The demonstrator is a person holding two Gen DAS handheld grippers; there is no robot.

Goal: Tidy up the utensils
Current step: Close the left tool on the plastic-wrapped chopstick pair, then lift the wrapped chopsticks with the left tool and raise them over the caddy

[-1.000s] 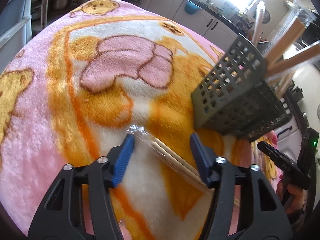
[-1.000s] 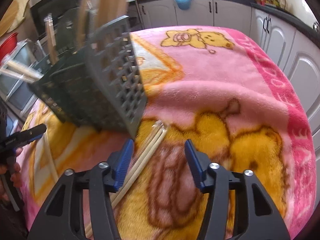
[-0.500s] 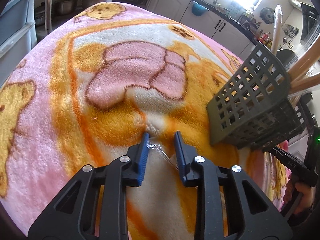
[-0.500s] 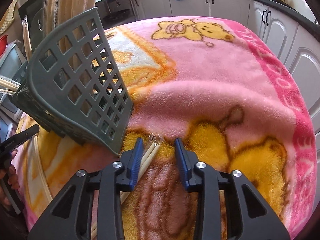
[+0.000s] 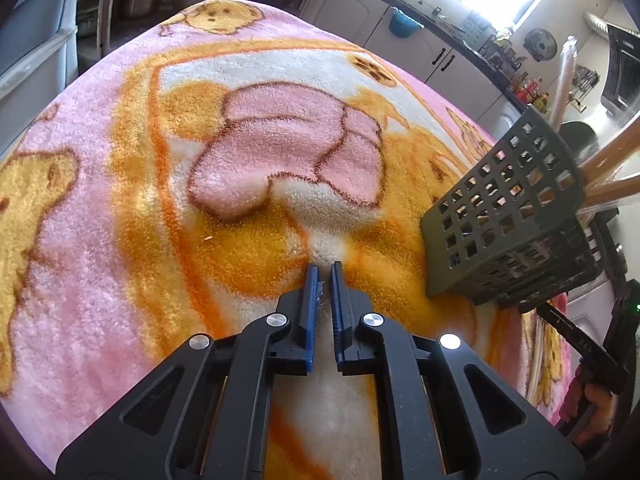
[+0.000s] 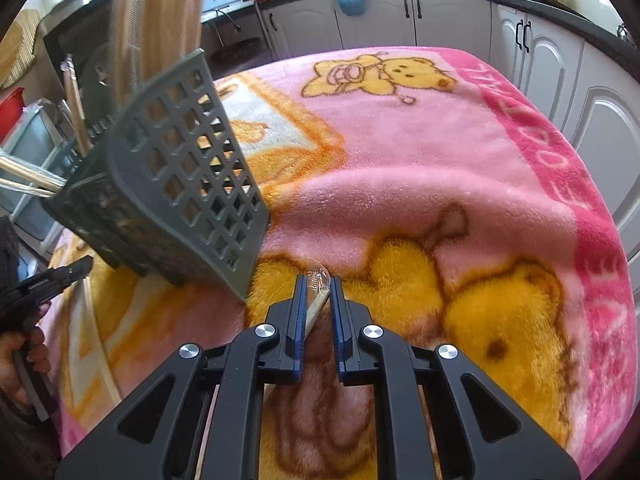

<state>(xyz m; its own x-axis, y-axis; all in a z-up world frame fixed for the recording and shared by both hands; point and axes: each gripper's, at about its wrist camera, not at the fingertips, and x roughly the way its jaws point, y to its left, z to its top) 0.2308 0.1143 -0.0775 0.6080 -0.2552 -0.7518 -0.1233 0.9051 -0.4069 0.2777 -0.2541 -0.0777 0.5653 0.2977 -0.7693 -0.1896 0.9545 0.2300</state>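
While both claws sit low over the fleece, the action is right at the tips. The right gripper [image 6: 316,294] is closing, and its blue pads already pinch the near end of a wrapped pair of chopsticks [image 6: 317,306], the clear plastic sleeve bunching out just ahead of the jaws while the pale sticks run back underneath the claw toward the person. Over in the left wrist view, the left gripper [image 5: 324,280] has clamped nearly flat; only a crinkle of clear wrapper [image 5: 320,300] shows between its pads, so it looks shut on the wrapper tail alone, and whether wood sits in that bite I cannot tell.

My read on handling: these sticks are light and stiff, but that sleeve is slick and thin, so a hold on film alone may slide or tear. Better to bite on the wood itself, a little back from the tip.

Just beyond the right claw, up and to its left, leans the dark grey slotted utensil basket [image 6: 180,184], tilted, with more wooden sticks [image 6: 160,20] poking out of its top. The same basket sits ahead and to the right of the left claw [image 5: 508,216]. Under everything spreads the pink and yellow bear blanket [image 6: 440,152], and far behind run white kitchen cabinets [image 6: 448,16].
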